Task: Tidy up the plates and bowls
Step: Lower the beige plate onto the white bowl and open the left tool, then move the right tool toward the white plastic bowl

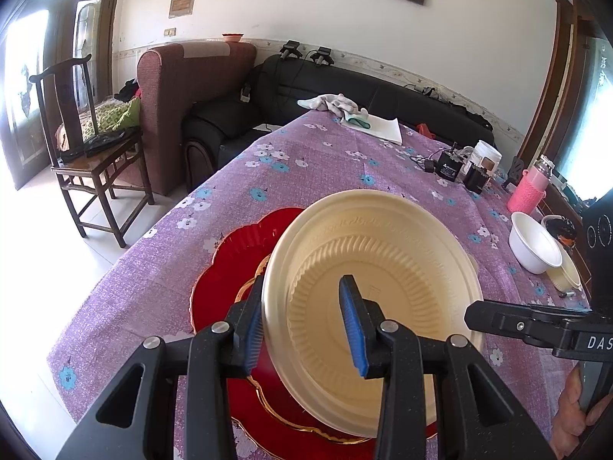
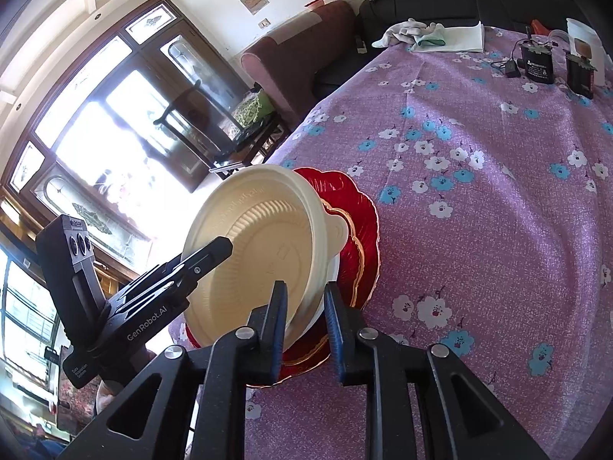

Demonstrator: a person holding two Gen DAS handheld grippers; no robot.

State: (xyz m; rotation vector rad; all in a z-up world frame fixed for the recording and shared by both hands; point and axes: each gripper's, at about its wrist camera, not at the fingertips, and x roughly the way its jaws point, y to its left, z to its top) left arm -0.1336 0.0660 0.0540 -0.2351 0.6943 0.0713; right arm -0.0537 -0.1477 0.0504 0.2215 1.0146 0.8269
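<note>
A cream bowl (image 1: pixel 383 253) (image 2: pixel 260 237) hangs tilted above a stack of red gold-rimmed plates (image 1: pixel 237 253) (image 2: pixel 364 230) on the purple flowered tablecloth (image 1: pixel 306 161). My left gripper (image 1: pixel 302 287) is shut on the bowl's left wall, with one blue pad outside the rim and the other inside. My right gripper (image 2: pixel 306 285) straddles the opposite rim. One finger is inside the bowl, and the outer pad stands a little off the wall, so it is open. A white edge (image 2: pixel 334 272) shows under the bowl.
A white bowl (image 1: pixel 532 241) and a pink bottle (image 1: pixel 523 191) stand at the right side of the table. Black chargers (image 2: pixel 538 63), a white tub and folded cloths (image 2: pixel 433 36) lie at the far end. A wooden chair (image 1: pixel 88 161) and sofas stand beyond the left edge.
</note>
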